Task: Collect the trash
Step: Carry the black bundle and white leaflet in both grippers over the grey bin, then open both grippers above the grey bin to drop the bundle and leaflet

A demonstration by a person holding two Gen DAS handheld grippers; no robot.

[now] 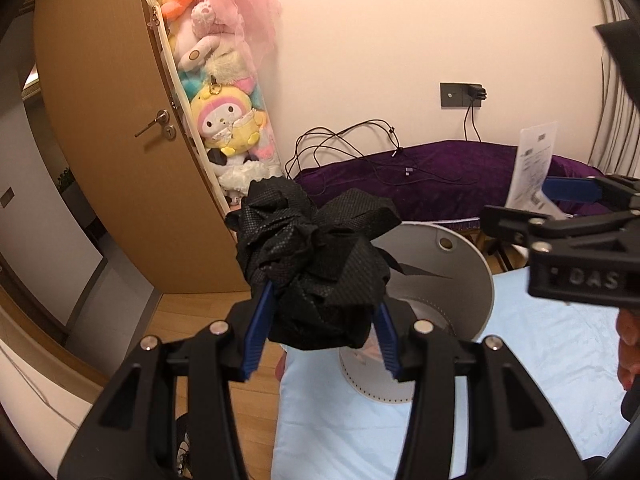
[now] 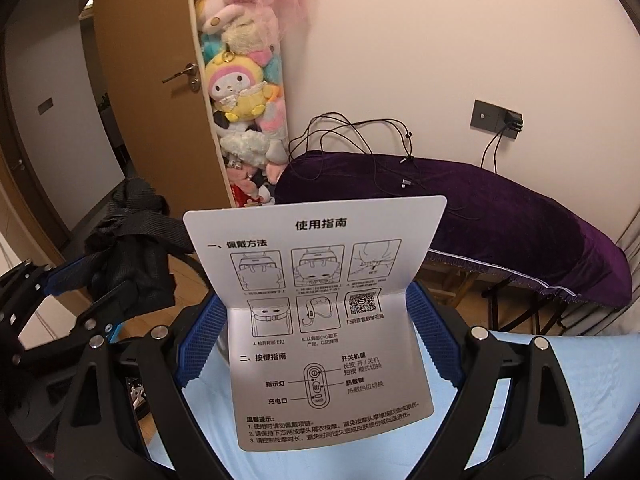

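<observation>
While both pieces are lifted, we are gripping black cloth (image 1: pixel 316 264) left, leaflet (image 2: pixel 320 312) right; dropping into the bin (image 1: pixel 452 276) remains.

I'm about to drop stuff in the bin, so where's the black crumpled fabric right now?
The black crumpled fabric is pinched in the left gripper, held just above the white bin on the light blue sheet.

You had a wooden door (image 1: pixel 116 160) standing open at the left, with a hanging organizer of plush toys (image 1: pixel 224 120) beside it. Black cables (image 2: pixel 360 140) trailed from the wall socket (image 2: pixel 498 118) onto the purple cloth (image 2: pixel 520 220).
</observation>
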